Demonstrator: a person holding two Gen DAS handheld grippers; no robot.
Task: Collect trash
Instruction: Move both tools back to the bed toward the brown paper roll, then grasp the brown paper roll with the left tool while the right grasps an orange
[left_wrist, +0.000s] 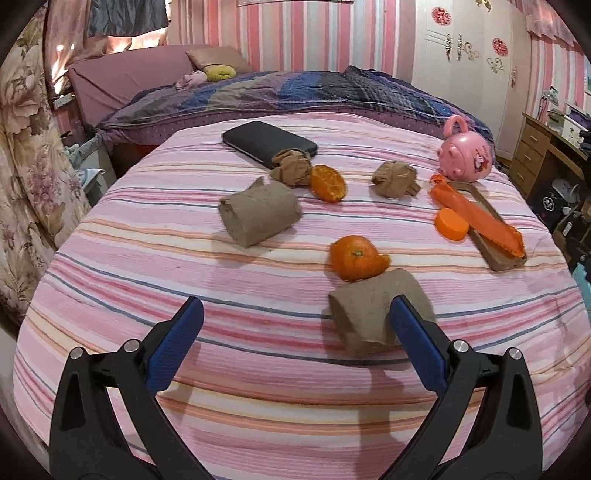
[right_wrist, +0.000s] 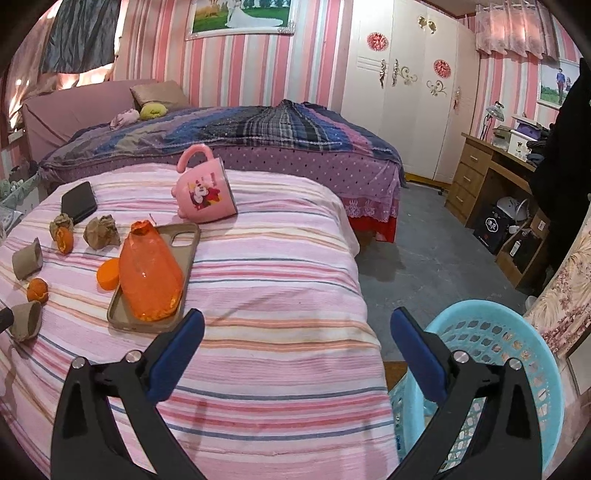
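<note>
Trash lies scattered over a striped blanket (left_wrist: 258, 373) that covers the surface in front of both grippers. Taking the phone case (left_wrist: 491, 236) as the landmark: an orange wrapper (left_wrist: 476, 218) lies on top of it, and an orange cap (left_wrist: 451, 223) sits just beside its left edge. Beyond its far end a pink cup (left_wrist: 466, 157) lies tipped on its side. Left of the case, a crumpled paper ball (left_wrist: 395, 179) rests apart from it; farther left are a second crumpled ball (left_wrist: 291, 168), touching an orange peel (left_wrist: 328, 183), and a black phone (left_wrist: 267, 142) behind them. A cardboard roll (left_wrist: 258, 214) lies well left of the case. Nearer than the case, another orange peel (left_wrist: 356, 258) touches a second cardboard roll (left_wrist: 369, 317).

Left gripper (left_wrist: 295, 314) hovers over the blanket with jaws wide and nothing between them; its right finger overlaps the near roll in view. Right gripper (right_wrist: 297, 325) hangs with jaws wide and empty, near the case's close end. A blue basket (right_wrist: 524, 350) stands on the floor, right of the case, beyond the blanket's edge.
</note>
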